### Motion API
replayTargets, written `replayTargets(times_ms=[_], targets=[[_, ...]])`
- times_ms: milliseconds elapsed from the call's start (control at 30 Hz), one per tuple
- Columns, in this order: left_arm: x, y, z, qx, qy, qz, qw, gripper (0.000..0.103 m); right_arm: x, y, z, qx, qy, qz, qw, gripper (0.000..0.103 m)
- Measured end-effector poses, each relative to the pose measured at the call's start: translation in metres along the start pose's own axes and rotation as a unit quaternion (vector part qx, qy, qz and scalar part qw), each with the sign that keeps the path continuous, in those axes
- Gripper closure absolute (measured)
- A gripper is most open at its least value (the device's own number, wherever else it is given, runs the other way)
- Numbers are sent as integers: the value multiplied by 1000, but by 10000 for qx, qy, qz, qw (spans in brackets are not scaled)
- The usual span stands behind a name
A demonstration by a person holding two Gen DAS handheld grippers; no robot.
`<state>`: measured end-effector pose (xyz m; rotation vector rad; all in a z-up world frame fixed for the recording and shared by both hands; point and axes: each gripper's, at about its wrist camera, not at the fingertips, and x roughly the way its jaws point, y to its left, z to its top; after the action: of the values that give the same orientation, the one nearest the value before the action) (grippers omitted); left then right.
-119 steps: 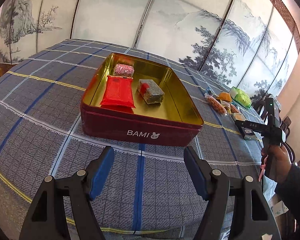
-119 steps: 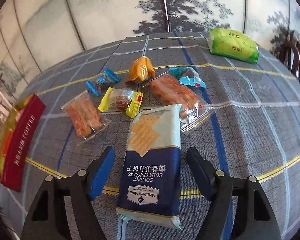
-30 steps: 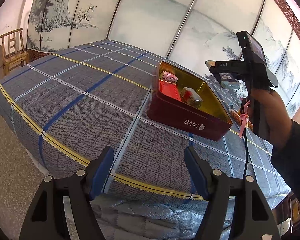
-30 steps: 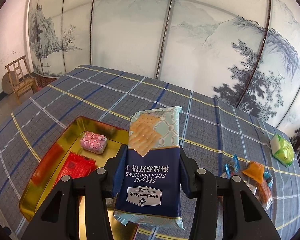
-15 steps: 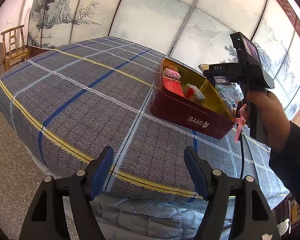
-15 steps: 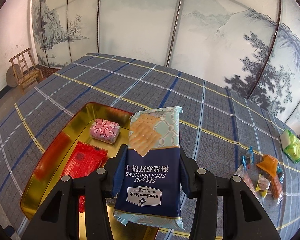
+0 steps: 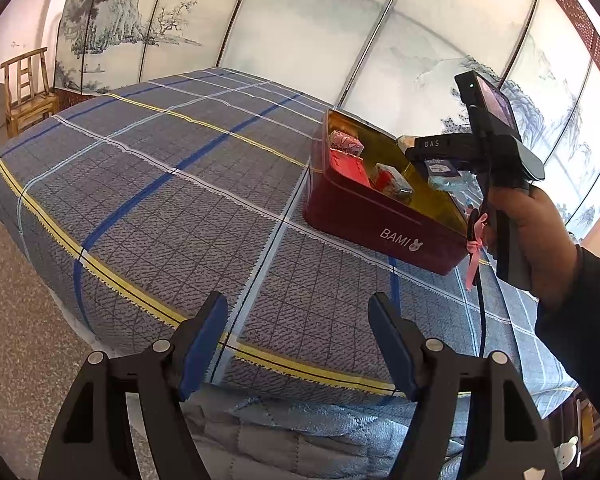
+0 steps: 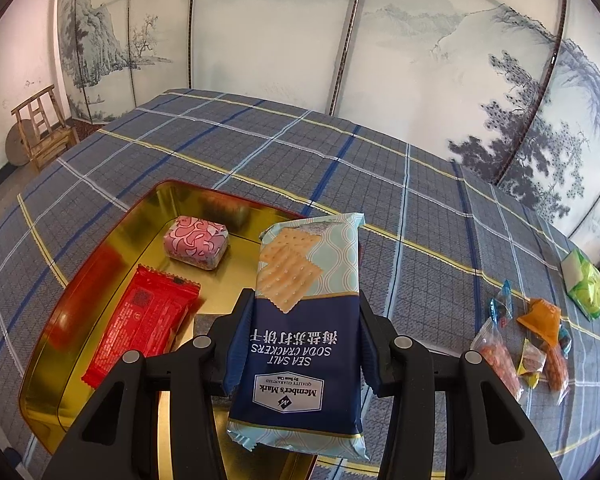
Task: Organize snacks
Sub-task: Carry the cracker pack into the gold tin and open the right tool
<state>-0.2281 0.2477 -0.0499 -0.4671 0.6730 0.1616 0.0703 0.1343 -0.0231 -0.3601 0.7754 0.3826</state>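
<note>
While tilted downward, right claw [image 8: 300,340] grips cracker pack [image 8: 300,320] above tin [image 8: 100,248].

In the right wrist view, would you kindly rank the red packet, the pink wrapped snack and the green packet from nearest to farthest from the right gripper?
1. Red packet: in the tin, just left of the right gripper.
2. Pink wrapped snack: in the tin, farther back on the left.
3. Green packet: on the cloth, far right.

One tin [image 8: 40,396] is counted, with three snacks [image 8: 144,320] inside it. One cracker pack [image 8: 300,332] is seen, and about six small snacks [image 8: 540,316] to the right of the claw.
</note>
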Motion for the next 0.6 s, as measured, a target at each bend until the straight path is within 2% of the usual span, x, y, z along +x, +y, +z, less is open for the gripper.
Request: replayTargets(times_ms=[600], targets=[[1,-1,0,35,11,15,10000,33,5,-2,0,10,75,-16,10000,55]])
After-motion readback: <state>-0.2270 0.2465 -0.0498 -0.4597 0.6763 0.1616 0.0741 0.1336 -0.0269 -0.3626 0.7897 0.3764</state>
